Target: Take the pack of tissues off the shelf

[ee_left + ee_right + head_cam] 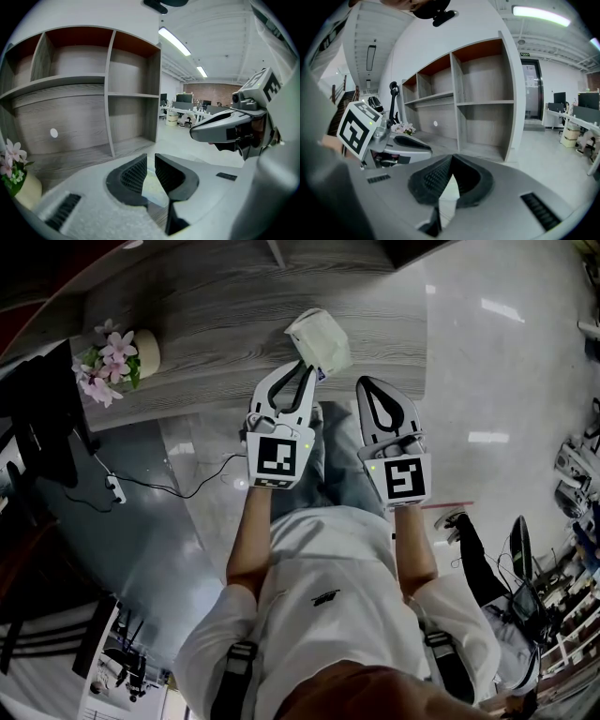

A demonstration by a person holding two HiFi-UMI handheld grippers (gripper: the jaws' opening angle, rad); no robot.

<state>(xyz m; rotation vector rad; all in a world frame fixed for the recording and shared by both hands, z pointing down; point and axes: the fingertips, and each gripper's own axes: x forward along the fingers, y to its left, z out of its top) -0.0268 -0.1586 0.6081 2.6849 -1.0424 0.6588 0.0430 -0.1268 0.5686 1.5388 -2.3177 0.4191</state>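
Now, the big grey wooden shelf (216,315) fills the top of the head view, its compartments bare in both gripper views, so the job looks close to done and the worry is the carry. The left gripper (307,367) has its jaws nearly together, clamped on the pack of tissues (319,338), and its own view shows only a pale sliver (152,186) wedged between the pads. The right gripper (367,382) hangs just beside it, jaws closed tip to tip on nothing. The flower pot (127,352) sits well apart on the ledge, so a knock there looks unlikely. But the pack is the risk: most of it juts out past the left fingertips, above the ledge's front edge, and the hold seems to be on one end of a soft wrapper. A quick swing or tilt could let it slide free onto the ledge or the floor, and the idle right gripper could nudge it loose.
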